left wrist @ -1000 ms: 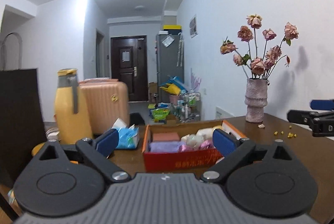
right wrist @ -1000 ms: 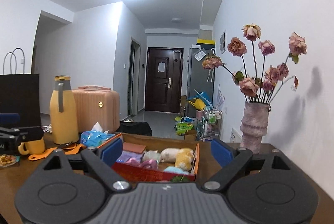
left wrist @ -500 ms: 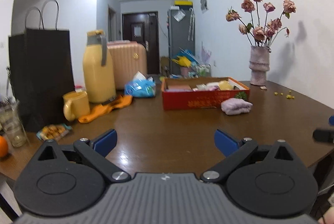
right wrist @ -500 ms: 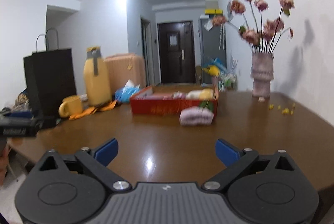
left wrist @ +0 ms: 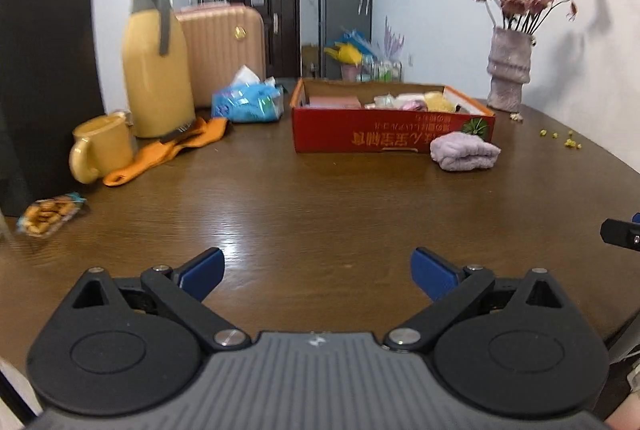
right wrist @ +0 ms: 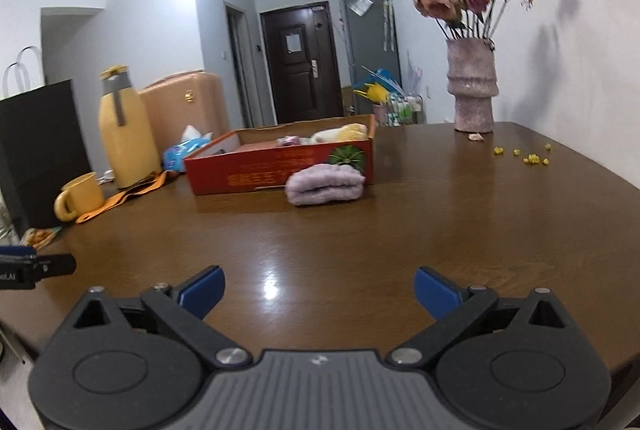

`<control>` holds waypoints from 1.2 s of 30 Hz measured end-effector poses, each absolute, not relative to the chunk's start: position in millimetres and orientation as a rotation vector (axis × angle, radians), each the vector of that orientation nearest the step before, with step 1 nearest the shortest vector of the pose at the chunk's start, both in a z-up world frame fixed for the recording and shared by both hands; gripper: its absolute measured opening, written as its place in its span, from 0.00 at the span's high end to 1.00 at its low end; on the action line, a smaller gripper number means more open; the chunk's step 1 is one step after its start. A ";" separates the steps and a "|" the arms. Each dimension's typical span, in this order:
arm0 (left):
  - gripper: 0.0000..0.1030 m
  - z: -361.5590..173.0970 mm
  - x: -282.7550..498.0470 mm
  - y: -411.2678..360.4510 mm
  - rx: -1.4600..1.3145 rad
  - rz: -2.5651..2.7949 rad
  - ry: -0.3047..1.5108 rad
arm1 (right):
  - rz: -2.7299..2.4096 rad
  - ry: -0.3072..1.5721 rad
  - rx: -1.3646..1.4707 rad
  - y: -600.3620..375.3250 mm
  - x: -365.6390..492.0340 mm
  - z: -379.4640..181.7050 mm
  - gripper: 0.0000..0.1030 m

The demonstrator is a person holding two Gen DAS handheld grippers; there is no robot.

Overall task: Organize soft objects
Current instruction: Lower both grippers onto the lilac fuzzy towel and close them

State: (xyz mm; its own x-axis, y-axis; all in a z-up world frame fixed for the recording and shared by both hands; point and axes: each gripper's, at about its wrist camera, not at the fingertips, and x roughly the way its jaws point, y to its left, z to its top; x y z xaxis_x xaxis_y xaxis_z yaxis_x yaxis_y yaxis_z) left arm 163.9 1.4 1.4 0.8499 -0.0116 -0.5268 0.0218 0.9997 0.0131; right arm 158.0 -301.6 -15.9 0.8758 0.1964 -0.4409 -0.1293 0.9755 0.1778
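Observation:
A folded lilac towel (left wrist: pixel 465 151) (right wrist: pixel 325 184) lies on the brown table against the front of a red cardboard box (left wrist: pixel 394 139) (right wrist: pixel 280 171) that holds several soft items. An orange cloth (left wrist: pixel 168 151) (right wrist: pixel 120 198) lies beside the yellow jug. My left gripper (left wrist: pixel 318 270) is open over the near table, empty, far short of the towel. My right gripper (right wrist: pixel 319 290) is also wide open and empty near the table's front edge. Each gripper's tip shows at the other view's edge.
A yellow jug (left wrist: pixel 156 65), yellow mug (left wrist: pixel 102 149), black paper bag (left wrist: pixel 44 77), blue tissue pack (left wrist: pixel 248 103) and snack packet (left wrist: pixel 48 213) stand at the left. A vase of dried roses (right wrist: pixel 472 85) stands at the far right, with yellow bits (right wrist: pixel 528 155) scattered nearby.
Both grippers have drawn back from the box and sunk toward the near table, tilting down; the whole table top now shows. Both stay open and empty.

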 end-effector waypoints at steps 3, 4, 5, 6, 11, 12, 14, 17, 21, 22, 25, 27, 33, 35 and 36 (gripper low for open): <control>0.01 -3.2 204.6 -10.7 0.023 -0.035 0.640 | 0.146 0.511 0.168 -309.8 194.5 -16.7 0.02; 0.01 -4.4 218.1 -16.2 0.032 -0.049 0.661 | 0.147 0.519 0.168 -312.6 207.9 -16.0 0.03; 0.01 -5.3 232.3 -22.8 0.041 -0.066 0.674 | 0.152 0.522 0.170 -315.6 220.4 -15.2 0.03; 0.01 -5.7 244.6 -28.4 0.048 -0.084 0.678 | 0.157 0.526 0.176 -318.5 233.9 -14.0 0.03; 0.02 -2.5 322.6 -53.0 -0.044 -0.167 0.727 | 0.208 0.569 0.225 -330.4 312.2 -11.6 0.14; 0.02 -1.9 339.7 -58.4 -0.070 -0.188 0.742 | 0.222 0.580 0.230 -331.5 332.1 -13.2 0.17; 0.02 -2.4 369.3 -66.8 -0.119 -0.222 0.746 | 0.226 0.602 0.229 -332.1 362.5 -16.4 0.23; 0.18 -7.1 408.9 -81.6 -0.148 -0.233 0.737 | 0.258 0.647 0.283 -332.4 408.2 -23.6 0.36; 0.44 -24.1 444.1 -88.5 -0.235 -0.325 0.798 | 0.281 0.688 0.328 -328.5 441.9 -39.2 0.62; 0.46 -30.1 449.7 -88.5 -0.262 -0.345 0.819 | 0.285 0.702 0.334 -326.9 446.8 -44.6 0.67; 0.60 -39.6 455.5 -90.5 -0.284 -0.398 0.836 | 0.294 0.689 0.317 -322.2 446.8 -51.3 0.74; 0.79 -38.6 454.5 -92.0 -0.290 -0.438 0.834 | 0.297 0.678 0.305 -319.2 445.7 -52.7 0.78; 0.87 -33.2 441.8 -102.6 -0.225 -0.457 0.791 | 0.281 0.671 0.300 -315.6 434.8 -46.8 0.87; 0.88 -27.9 427.5 -99.8 -0.215 -0.466 0.789 | 0.287 0.668 0.310 -314.1 417.0 -41.0 0.87; 0.89 -25.4 418.3 -97.4 -0.204 -0.471 0.788 | 0.293 0.663 0.316 -312.7 407.4 -38.8 0.87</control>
State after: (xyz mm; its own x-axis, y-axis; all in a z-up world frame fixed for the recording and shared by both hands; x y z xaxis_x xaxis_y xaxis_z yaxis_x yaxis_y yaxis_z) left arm 418.3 -97.4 -25.4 0.6089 -0.4791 -0.6322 0.3298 0.8778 -0.3475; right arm 407.4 -312.7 -38.8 0.7510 0.3623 -0.5520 -0.1638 0.9121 0.3758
